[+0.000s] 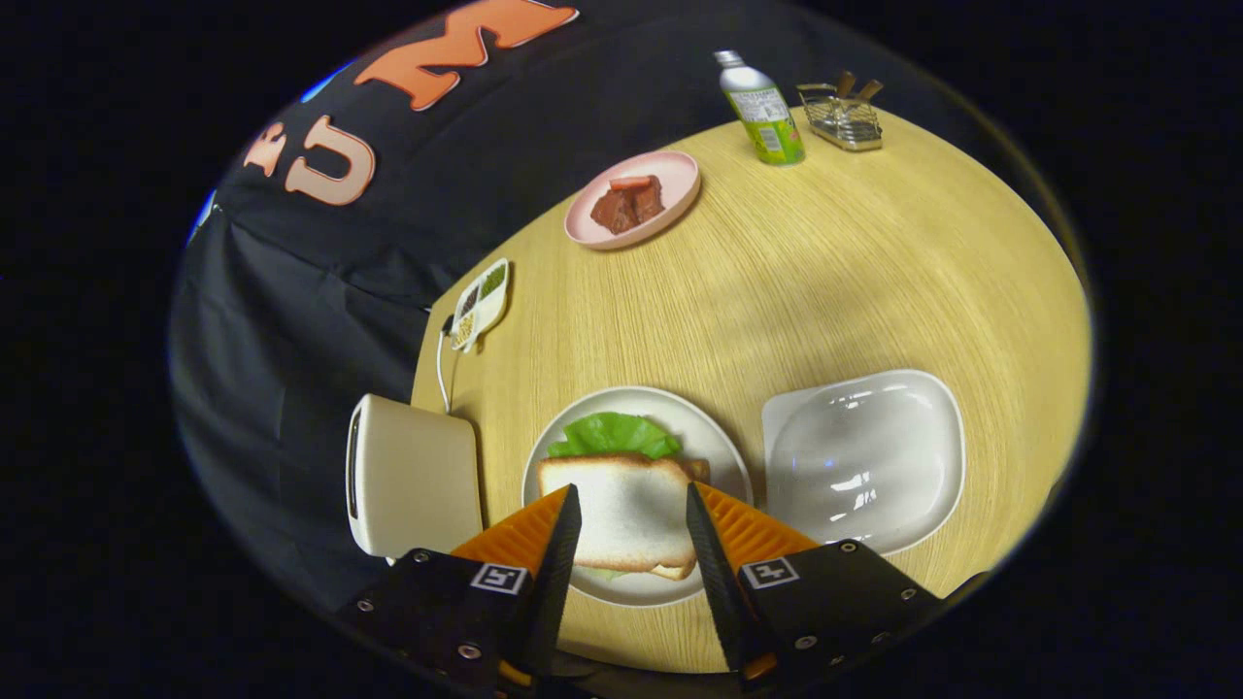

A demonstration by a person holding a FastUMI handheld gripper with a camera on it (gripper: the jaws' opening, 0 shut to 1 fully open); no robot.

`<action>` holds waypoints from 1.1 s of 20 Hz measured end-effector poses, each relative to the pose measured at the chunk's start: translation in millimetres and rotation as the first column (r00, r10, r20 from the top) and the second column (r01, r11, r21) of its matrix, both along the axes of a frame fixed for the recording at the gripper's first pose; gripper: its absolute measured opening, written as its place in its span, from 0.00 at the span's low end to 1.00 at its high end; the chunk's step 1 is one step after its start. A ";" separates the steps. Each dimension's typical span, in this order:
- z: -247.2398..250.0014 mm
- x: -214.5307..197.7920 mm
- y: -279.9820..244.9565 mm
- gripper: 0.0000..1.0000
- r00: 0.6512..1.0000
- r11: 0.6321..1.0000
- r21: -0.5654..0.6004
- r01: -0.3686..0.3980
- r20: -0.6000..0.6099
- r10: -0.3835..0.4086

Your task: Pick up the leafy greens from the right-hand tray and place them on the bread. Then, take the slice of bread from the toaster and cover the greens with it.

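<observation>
A slice of bread (629, 510) lies on top of the leafy greens (612, 434) on a round white plate (723, 451); a green edge sticks out beyond the slice. Another slice shows under it at the near corner. My gripper (631, 500) hovers over the sandwich, open, its two fingers flanking the top slice without pressing on it. The cream toaster (413, 476) stands just left of the plate. The right-hand white tray (864, 456) sits beside the plate with nothing in it.
Farther across the round wooden table (825, 272) are a pink plate with meat (633, 199), a small divided dish of seasonings (481, 304), a green bottle (764, 109) and a wire basket (843, 118). A cable runs from the toaster.
</observation>
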State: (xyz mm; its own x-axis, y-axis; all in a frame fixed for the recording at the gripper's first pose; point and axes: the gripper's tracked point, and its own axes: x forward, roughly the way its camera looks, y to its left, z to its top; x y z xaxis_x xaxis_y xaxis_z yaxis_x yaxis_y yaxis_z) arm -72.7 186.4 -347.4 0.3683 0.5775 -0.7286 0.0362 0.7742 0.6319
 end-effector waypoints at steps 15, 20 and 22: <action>210.9 96.4 -83.2 0.90 0.721 0.967 -0.104 0.232 0.686 -0.099; 269.1 104.8 -119.0 0.90 0.595 0.931 -0.127 0.343 0.796 -0.111; 292.5 100.0 -132.2 0.92 0.549 0.917 -0.138 0.375 0.830 -0.100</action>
State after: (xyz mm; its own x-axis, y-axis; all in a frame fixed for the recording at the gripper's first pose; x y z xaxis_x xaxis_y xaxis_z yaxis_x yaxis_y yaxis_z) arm 27.3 54.2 -54.9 0.9631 0.2104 -0.1681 -0.1613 0.9506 0.2653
